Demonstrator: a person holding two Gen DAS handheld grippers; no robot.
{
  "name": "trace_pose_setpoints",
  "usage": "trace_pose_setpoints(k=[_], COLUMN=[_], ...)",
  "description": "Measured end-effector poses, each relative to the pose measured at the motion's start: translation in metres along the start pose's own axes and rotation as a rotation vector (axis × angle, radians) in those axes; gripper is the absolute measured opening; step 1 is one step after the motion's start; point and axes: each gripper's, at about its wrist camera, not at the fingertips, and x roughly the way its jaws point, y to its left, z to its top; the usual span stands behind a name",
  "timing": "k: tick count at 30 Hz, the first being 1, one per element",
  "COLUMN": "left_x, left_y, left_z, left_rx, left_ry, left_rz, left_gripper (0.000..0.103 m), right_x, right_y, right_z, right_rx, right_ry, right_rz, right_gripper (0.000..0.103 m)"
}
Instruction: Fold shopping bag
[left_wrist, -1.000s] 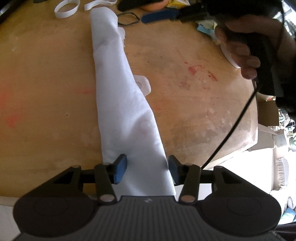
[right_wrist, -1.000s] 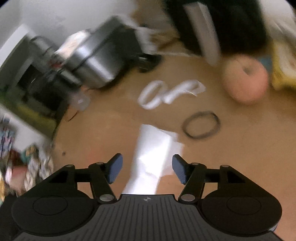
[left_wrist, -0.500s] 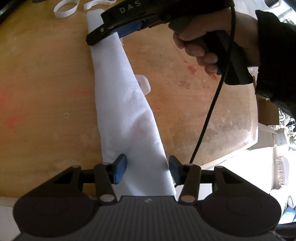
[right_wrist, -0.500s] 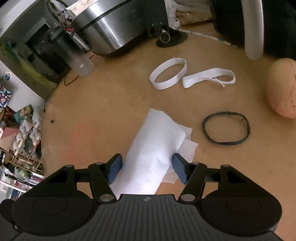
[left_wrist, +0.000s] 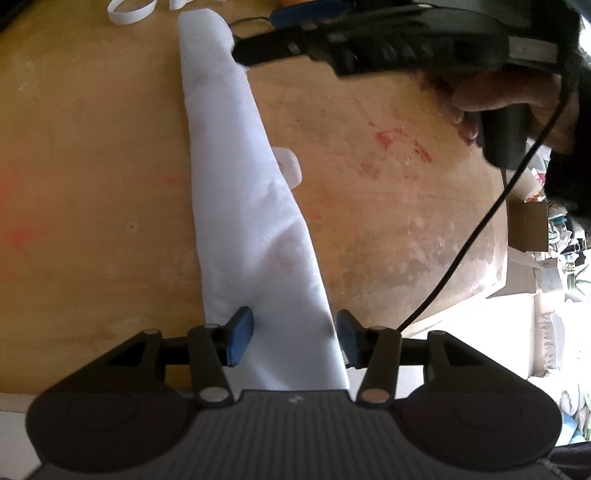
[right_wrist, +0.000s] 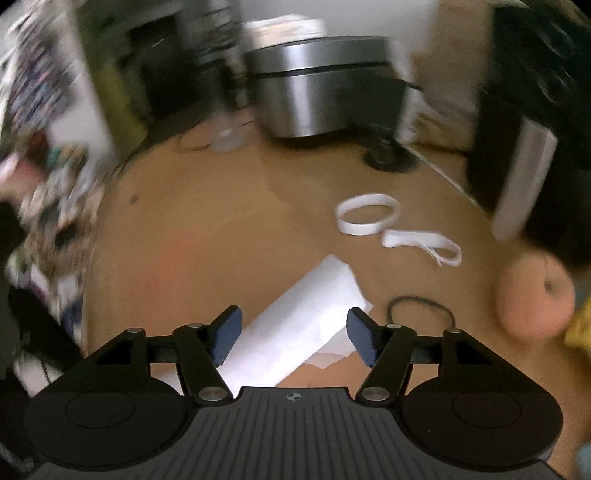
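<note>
The white shopping bag (left_wrist: 251, 206) lies flat on the round wooden table (left_wrist: 92, 147), folded into a long narrow strip that runs away from me. My left gripper (left_wrist: 294, 336) stands open over the strip's near end, one blue pad on the cloth, the other at its right edge. My right gripper (left_wrist: 258, 48), held by a hand (left_wrist: 498, 96), hovers beside the strip's far end. In the right wrist view the right gripper (right_wrist: 295, 334) has its jaws opening, and the far end of the bag (right_wrist: 306, 314) lies slanted below and between them, untouched.
Two white strap loops (right_wrist: 369, 214) and a black rubber band (right_wrist: 421, 306) lie just beyond the bag's far end. A round peach-coloured object (right_wrist: 532, 299) and a silver pot (right_wrist: 325, 88) stand further off. A black cable (left_wrist: 461, 254) hangs across the table edge (left_wrist: 480, 291).
The right gripper swung in over the bag's far end, then rolled and shifted to that end's right side, with its jaws a little wider. The left gripper and the bag stayed put.
</note>
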Motion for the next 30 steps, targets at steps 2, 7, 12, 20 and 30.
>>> trace_pose_setpoints(k=[2, 7, 12, 20, 30], left_x=[0.000, 0.001, 0.005, 0.011, 0.009], left_y=[0.000, 0.001, 0.001, 0.000, -0.005], left_z=[0.001, 0.001, 0.001, 0.001, 0.002], left_rx=[0.004, -0.001, -0.001, 0.001, 0.006], left_ry=[0.003, 0.002, -0.001, 0.002, 0.003], left_rz=[0.001, -0.005, -0.004, -0.005, 0.013], left_gripper=[0.053, 0.053, 0.053, 0.056, 0.051], right_x=[0.000, 0.000, 0.003, 0.016, 0.013], right_y=[0.009, 0.030, 0.039, 0.028, 0.033], right_z=[0.005, 0.011, 0.021, 0.018, 0.021], right_rx=[-0.093, -0.259, -0.256, -0.227, -0.275], right_ry=[0.027, 0.091, 0.143, 0.191, 0.171], right_rz=[0.053, 0.121, 0.112, 0.086, 0.136], right_gripper=[0.062, 0.062, 0.011, 0.000, 0.002])
